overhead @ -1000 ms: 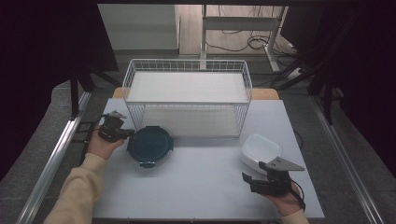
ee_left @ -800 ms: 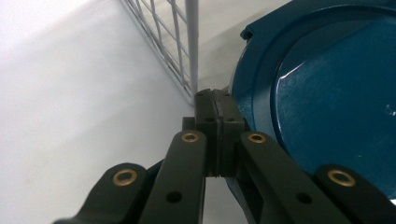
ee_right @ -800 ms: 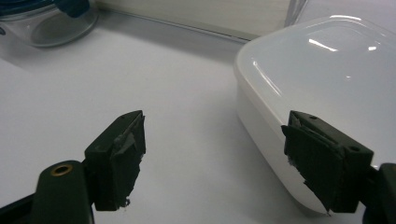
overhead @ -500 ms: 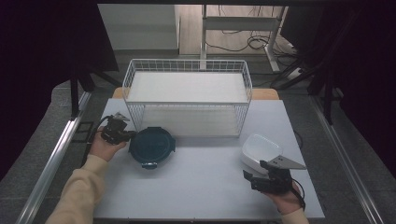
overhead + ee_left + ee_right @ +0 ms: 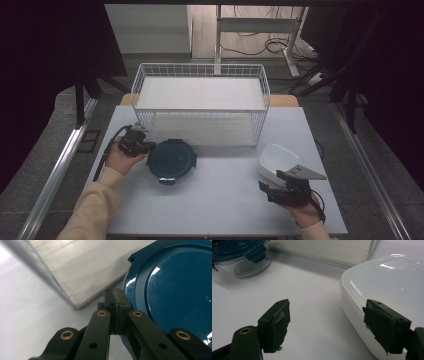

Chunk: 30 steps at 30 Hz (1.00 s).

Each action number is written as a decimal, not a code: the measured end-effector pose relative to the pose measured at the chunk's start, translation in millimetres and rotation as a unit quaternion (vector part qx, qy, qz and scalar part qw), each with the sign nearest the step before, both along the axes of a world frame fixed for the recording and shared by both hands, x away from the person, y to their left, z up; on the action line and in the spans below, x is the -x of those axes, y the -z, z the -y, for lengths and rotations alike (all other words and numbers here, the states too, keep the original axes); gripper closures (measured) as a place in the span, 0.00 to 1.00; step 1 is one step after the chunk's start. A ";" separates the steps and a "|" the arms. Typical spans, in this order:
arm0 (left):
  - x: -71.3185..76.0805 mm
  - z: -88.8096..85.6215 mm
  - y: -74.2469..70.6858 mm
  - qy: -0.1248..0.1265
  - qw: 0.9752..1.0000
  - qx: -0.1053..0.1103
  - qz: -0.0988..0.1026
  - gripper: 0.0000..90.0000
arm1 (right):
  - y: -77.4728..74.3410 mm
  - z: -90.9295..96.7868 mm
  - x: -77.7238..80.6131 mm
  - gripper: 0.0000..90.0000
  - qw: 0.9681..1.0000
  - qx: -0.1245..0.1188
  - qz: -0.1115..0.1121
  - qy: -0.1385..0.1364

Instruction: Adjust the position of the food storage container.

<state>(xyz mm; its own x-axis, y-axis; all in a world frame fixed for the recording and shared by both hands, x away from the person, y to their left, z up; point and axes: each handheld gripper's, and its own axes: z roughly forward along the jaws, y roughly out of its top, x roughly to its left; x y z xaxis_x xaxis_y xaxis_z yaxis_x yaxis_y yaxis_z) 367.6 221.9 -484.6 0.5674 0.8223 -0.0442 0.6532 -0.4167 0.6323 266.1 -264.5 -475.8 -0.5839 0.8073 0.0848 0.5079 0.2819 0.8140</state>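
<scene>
A big white table (image 5: 220,200) takes up most of the high view. At its far side stands a white wire basket (image 5: 200,107), the biggest thing on it, with a flat pale board inside. Just in front of the basket, on the left part of the table, sits a round box with a dark blue lid (image 5: 171,160); from the right gripper view you can see its clear glass sides and the blue clips on the lid. On the right part of the table, nearer to the person, sits a white box (image 5: 277,160) with round corners and a white lid. The two boxes are well apart. The left gripper (image 5: 145,147) is held at the left edge of the round box. In the left gripper view its two black jaws are pressed tight together with nothing between them, and their tips are right at the rim of the blue lid. The right gripper (image 5: 266,190) is at the near side of the white box. Its jaws are spread wide; one of them sits just in front of the white box's side and the other is over bare table.
</scene>
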 end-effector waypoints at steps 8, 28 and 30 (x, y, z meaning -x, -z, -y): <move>4.1 23.1 -1.0 0.027 1.000 0.000 0.002 1.00 | -1.6 0.1 0.3 0.23 1.000 -0.004 0.000 0.002; 20.1 61.9 -3.1 0.054 0.999 0.004 -0.003 1.00 | -4.1 2.8 0.7 0.23 1.000 -0.006 0.004 0.008; 24.1 67.3 -3.0 0.060 0.998 0.010 -0.006 1.00 | -4.4 3.5 0.5 0.23 1.000 -0.007 0.004 0.008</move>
